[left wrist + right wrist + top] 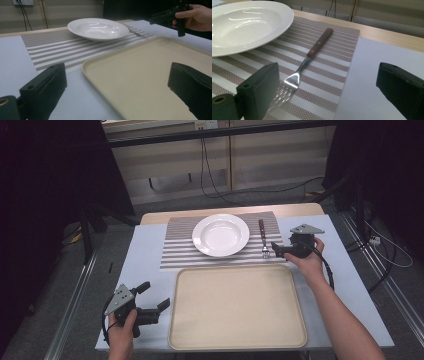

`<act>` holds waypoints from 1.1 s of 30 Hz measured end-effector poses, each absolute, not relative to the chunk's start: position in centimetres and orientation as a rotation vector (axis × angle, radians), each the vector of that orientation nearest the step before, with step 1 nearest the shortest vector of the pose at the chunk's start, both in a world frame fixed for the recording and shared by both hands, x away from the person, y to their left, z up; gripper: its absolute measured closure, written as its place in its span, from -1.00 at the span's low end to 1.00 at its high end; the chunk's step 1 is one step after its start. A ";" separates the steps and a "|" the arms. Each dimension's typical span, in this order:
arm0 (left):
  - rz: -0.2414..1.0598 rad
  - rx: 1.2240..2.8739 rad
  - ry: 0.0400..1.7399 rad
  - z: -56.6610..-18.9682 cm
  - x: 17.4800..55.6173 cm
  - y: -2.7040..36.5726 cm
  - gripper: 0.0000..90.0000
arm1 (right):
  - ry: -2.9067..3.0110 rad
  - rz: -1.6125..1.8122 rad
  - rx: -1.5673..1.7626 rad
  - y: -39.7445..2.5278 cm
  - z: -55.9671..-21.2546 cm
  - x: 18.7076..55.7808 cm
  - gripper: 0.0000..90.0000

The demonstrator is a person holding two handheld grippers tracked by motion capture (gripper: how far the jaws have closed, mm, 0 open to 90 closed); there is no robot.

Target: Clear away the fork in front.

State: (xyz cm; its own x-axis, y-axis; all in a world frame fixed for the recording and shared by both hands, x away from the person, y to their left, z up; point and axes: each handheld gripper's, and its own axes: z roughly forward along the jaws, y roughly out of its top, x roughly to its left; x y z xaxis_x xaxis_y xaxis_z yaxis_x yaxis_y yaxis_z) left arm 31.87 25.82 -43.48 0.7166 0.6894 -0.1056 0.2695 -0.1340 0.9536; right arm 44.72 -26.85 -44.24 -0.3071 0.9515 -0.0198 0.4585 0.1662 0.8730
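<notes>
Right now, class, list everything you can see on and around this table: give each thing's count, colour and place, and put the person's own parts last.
table: one, pale blue top, centre of the high view
placemat: one, brown and white stripes, far middle of the table
plate: one, white, on the placemat
fork: one, wooden handle and metal tines, on the placemat, right of the plate
tray: one, beige, bare, near side of the table
cables: several, black, on the floor behind the table
left tool: one, black, open, left of the tray
right tool: one, black, open, by the fork's tines
hands: two, one holding each tool
</notes>
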 end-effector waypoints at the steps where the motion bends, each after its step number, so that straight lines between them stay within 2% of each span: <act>1: 0.432 1.715 0.770 -43.5 31.9 25.8 -0.95 | 1.856 1.070 1.334 -26.8 -44.3 45.0 -0.88; 4: 0.436 1.715 0.776 -43.5 31.9 26.0 -0.95 | 1.889 1.081 1.332 -26.5 -44.4 45.7 -0.68; 5: 0.435 1.714 0.778 -43.5 31.9 26.0 -0.95 | 1.902 1.066 1.327 -26.1 -44.4 46.1 -0.49; 6: 0.436 1.714 0.780 -43.6 31.9 26.1 -0.95 | 1.902 1.066 1.327 -26.1 -44.4 46.1 -0.49; 7: 0.436 1.715 0.784 -43.6 32.0 26.1 -0.95 | 1.917 1.037 1.305 -25.8 -44.4 46.4 -0.33; 10: 0.435 1.713 0.786 -43.7 32.0 26.1 -0.95 | 1.913 1.054 1.316 -25.5 -44.5 46.7 -0.26; 13: 0.432 1.720 0.780 -43.7 31.9 26.0 -0.95 | 2.006 0.995 1.298 -24.9 -44.9 47.7 -0.06; 25: 0.440 1.727 0.786 -43.8 31.9 26.1 -0.95 | 2.055 0.988 1.364 -23.6 -46.0 50.0 0.04; 28: 0.447 1.736 0.787 -43.8 31.9 26.2 -0.95 | 2.074 0.971 1.379 -23.5 -46.4 50.4 0.23; 30: 0.454 1.736 0.787 -43.8 31.8 26.3 -0.95 | 2.099 0.944 1.393 -23.5 -46.7 50.7 0.28; 33: 0.458 1.729 0.791 -43.8 31.8 26.4 -0.95 | 2.115 0.957 1.419 -23.7 -46.5 50.7 0.75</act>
